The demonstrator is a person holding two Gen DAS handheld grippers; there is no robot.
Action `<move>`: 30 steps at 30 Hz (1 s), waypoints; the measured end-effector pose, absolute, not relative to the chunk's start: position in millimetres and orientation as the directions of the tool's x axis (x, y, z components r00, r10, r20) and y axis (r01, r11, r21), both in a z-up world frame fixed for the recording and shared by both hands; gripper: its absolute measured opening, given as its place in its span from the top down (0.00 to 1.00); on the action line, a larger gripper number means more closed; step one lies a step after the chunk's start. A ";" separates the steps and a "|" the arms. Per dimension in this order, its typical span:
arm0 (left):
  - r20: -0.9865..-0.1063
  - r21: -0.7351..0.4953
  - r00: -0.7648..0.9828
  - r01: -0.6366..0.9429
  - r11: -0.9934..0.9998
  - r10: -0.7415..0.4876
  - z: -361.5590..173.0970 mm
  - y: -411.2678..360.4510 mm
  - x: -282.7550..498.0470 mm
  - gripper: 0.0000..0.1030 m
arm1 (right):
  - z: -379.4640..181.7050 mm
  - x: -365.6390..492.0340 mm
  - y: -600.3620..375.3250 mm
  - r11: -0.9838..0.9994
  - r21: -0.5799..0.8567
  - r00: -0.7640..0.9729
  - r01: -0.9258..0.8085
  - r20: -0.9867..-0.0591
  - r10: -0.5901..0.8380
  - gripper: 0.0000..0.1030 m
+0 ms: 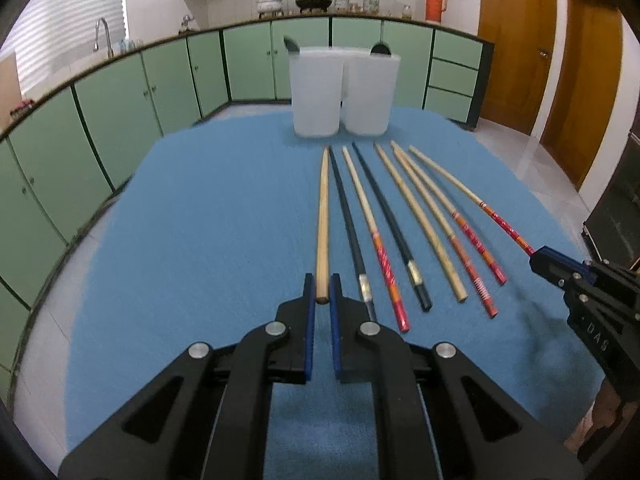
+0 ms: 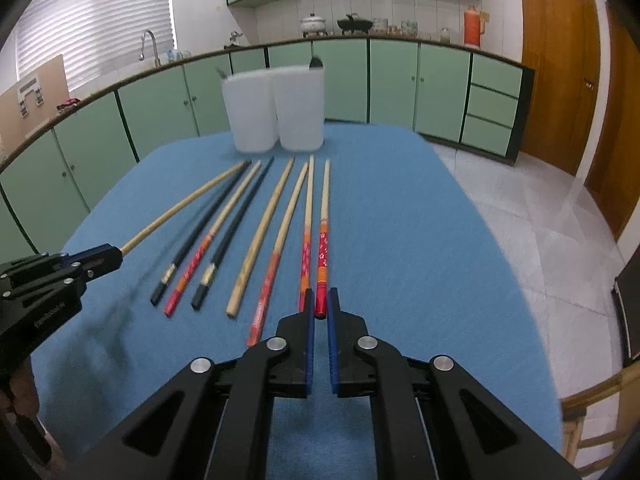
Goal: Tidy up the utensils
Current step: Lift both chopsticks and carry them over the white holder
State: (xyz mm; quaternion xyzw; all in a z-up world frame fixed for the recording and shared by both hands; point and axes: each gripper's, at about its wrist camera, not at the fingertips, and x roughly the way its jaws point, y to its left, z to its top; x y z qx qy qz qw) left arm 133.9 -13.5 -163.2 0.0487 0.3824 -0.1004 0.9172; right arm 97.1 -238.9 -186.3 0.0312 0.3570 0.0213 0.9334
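Left tongs (image 1: 322, 290) clench the plain chopstick's (image 1: 322, 216) end; right tongs (image 2: 320, 304) clench a red-handled chopstick (image 2: 323, 240). Pickup step, I judge; next, lift both toward the white cups (image 1: 316, 92).

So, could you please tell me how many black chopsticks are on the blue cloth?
2. One black chopstick lies second from the left in the row; the other black chopstick lies fourth, with a red-handled chopstick between them. None appear hidden.

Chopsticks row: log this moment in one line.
left gripper: shut on plain wooden chopstick | right gripper: shut on red-handled chopstick | six chopsticks between | two white containers behind
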 end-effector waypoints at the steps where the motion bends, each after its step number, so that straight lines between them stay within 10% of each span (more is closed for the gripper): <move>1: -0.701 0.016 0.697 0.225 0.974 -0.149 -156.6 -13.4 132.7 0.94 | -180.9 96.4 -240.3 0.997 0.070 0.752 -0.018 -0.657 0.060 0.94; 30: -0.507 -0.093 0.821 0.250 0.964 -0.262 -10.7 -12.3 190.1 0.94 | -21.4 162.1 -270.8 0.990 0.100 0.829 -0.096 -0.543 0.135 0.95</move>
